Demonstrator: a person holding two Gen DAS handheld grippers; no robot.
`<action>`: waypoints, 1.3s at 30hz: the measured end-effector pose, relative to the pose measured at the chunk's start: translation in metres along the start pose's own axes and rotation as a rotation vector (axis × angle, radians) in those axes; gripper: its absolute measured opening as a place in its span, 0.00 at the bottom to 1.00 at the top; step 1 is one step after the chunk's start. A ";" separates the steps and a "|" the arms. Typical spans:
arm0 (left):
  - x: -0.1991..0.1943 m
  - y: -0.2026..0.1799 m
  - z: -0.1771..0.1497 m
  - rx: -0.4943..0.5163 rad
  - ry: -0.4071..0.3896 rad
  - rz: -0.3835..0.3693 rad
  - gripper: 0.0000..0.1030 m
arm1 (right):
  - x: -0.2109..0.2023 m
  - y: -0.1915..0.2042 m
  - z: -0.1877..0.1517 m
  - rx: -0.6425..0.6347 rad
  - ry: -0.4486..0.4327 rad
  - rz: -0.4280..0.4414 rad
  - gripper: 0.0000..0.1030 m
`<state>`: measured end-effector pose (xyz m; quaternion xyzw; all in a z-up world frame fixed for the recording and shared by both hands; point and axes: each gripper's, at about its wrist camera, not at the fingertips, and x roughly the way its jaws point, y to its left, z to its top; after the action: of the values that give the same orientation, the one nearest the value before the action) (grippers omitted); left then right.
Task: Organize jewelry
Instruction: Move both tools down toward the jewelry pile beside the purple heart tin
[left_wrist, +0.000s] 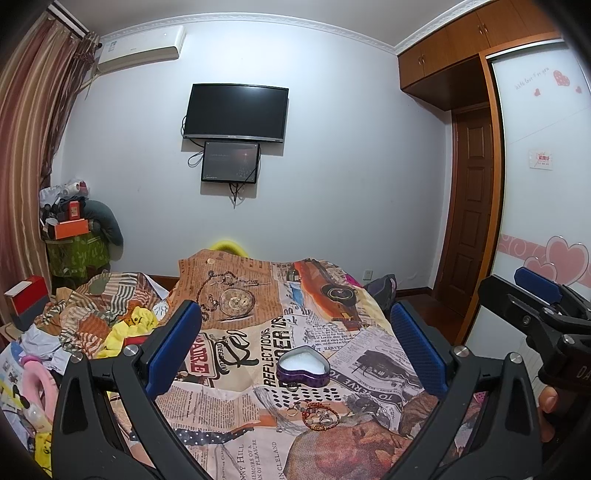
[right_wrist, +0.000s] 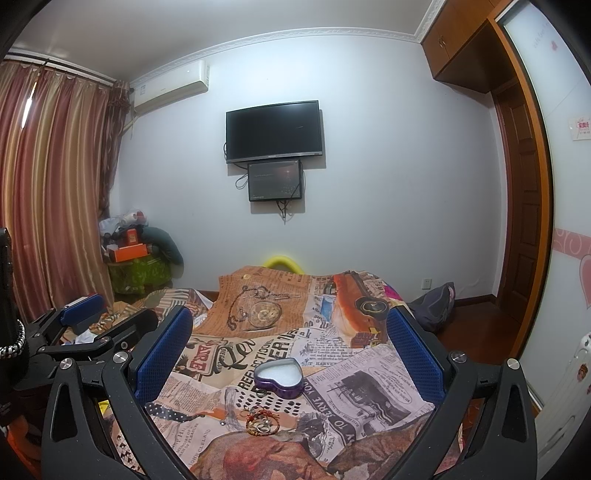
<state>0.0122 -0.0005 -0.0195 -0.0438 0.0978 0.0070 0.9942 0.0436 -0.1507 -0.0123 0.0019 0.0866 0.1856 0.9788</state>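
A purple heart-shaped tin (left_wrist: 303, 370) with a white lining lies open on the newspaper-print cloth (left_wrist: 236, 435). Just in front of it lies a small pile of jewelry (left_wrist: 318, 415): a red braided bracelet, rings and a thin chain. Both show in the right wrist view too, the tin (right_wrist: 277, 377) and the jewelry (right_wrist: 261, 422). My left gripper (left_wrist: 295, 332) is open and empty, held above and behind the tin. My right gripper (right_wrist: 290, 334) is open and empty, likewise above the cloth. Each gripper shows at the edge of the other's view.
The cloth covers a bed. Crumpled clothes and toys (left_wrist: 110, 325) lie at its left. A red box (left_wrist: 27, 299) stands at far left. A wardrobe with heart stickers (left_wrist: 546, 221) and a wooden door (left_wrist: 472, 221) stand right. A TV (left_wrist: 236, 112) hangs on the far wall.
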 end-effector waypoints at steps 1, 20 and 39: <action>0.000 0.000 0.000 0.000 0.001 0.000 1.00 | 0.000 0.000 0.000 0.000 0.001 0.000 1.00; 0.018 0.004 -0.003 -0.011 0.052 0.010 1.00 | 0.010 0.001 -0.007 0.007 0.037 0.004 1.00; 0.104 0.043 -0.045 -0.005 0.302 0.117 1.00 | 0.086 -0.020 -0.045 0.029 0.286 -0.005 1.00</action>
<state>0.1044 0.0392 -0.0873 -0.0412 0.2485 0.0584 0.9660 0.1217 -0.1396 -0.0721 -0.0107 0.2278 0.1800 0.9569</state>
